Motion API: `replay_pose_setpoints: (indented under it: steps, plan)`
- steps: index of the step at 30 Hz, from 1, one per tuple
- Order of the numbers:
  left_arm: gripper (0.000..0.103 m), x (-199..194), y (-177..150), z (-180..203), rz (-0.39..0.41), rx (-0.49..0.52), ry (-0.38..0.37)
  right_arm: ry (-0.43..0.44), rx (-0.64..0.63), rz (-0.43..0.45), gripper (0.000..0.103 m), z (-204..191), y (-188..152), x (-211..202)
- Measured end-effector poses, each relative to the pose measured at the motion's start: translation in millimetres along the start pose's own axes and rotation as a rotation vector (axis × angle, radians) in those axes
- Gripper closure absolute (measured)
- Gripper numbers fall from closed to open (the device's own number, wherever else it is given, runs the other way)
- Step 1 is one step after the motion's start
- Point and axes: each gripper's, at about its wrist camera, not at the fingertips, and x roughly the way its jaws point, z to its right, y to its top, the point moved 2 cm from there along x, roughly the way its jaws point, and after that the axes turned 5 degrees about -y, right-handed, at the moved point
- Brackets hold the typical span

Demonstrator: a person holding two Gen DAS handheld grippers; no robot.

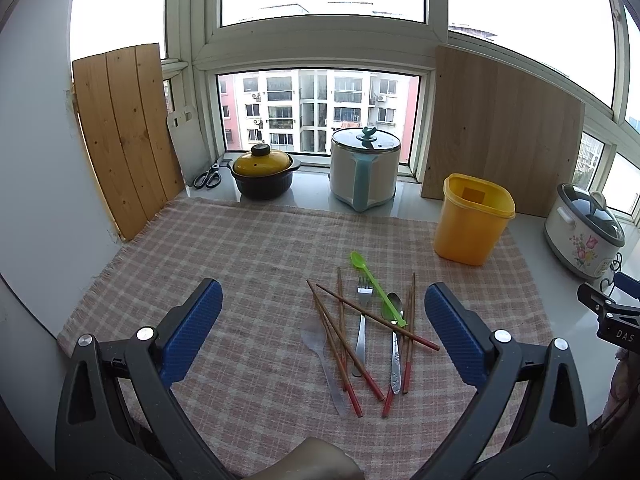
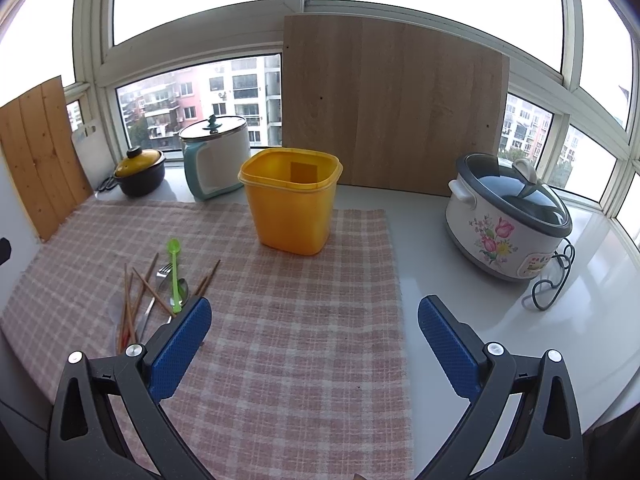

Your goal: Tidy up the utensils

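Plaid cloth (image 1: 248,248) carries the utensil pile: chopsticks (image 1: 344,344), metal fork (image 1: 362,320), metal spoon (image 1: 395,344), green spoon (image 1: 376,288), clear spoon (image 1: 320,356), all crossed. Yellow container (image 1: 474,220) stands far right, apart. Left gripper (image 1: 322,336) and right gripper (image 2: 314,348): fingers spread, holding nothing.

White capital letters "DAS" are printed on a black tool part (image 1: 618,326) at the right edge of the left wrist view; the word is cut off by the edge of the picture, so any further letters cannot be seen. A label (image 2: 534,266) on the flowered cooker (image 2: 508,220) in the right wrist view is too small and blurred to read. No other text is legible.
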Motion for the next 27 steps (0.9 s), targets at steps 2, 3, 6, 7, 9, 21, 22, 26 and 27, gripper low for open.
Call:
replay_pose_setpoints:
  steps: [2,3,6,7,9,21,22,26,27]
  plan:
    - [0.0,-1.5,-1.9,0.0,0.003,-0.001,0.001,0.002,-0.003,-0.003,0.001,-2.0,-1.4,1.2]
    - [0.0,-0.1,-1.4,0.4,0.002,-0.004,-0.001,0.003,-0.005,-0.004,0.001,-2.8,-1.7,1.5]
    - [0.0,-1.1,-3.0,0.6,0.002,0.002,0.0,0.004,-0.009,-0.007,0.001,-5.0,-2.8,2.7]
    - [0.0,0.5,-3.2,1.0,0.001,0.003,-0.001,0.004,-0.009,-0.007,0.001,-5.0,-2.8,3.1]
    - [0.0,0.8,-3.8,0.6,0.001,0.002,-0.001,0.004,-0.009,-0.007,0.001,-5.4,-2.9,3.4]
    - [0.0,4.9,-5.3,2.9,-0.001,0.002,-0.003,0.008,-0.019,-0.015,0.001,-9.7,-3.2,6.1]
    - [0.0,5.6,-5.4,3.5,-0.002,0.002,-0.003,0.007,-0.019,-0.016,0.001,-9.6,-3.0,6.1]
    - [0.0,6.8,-5.0,3.9,-0.003,0.002,-0.002,0.006,-0.016,-0.017,0.001,-10.0,-3.1,5.7]
    - [0.0,5.5,-4.5,3.4,-0.003,0.001,0.0,0.006,-0.015,-0.018,0.001,-10.3,-3.4,5.7]
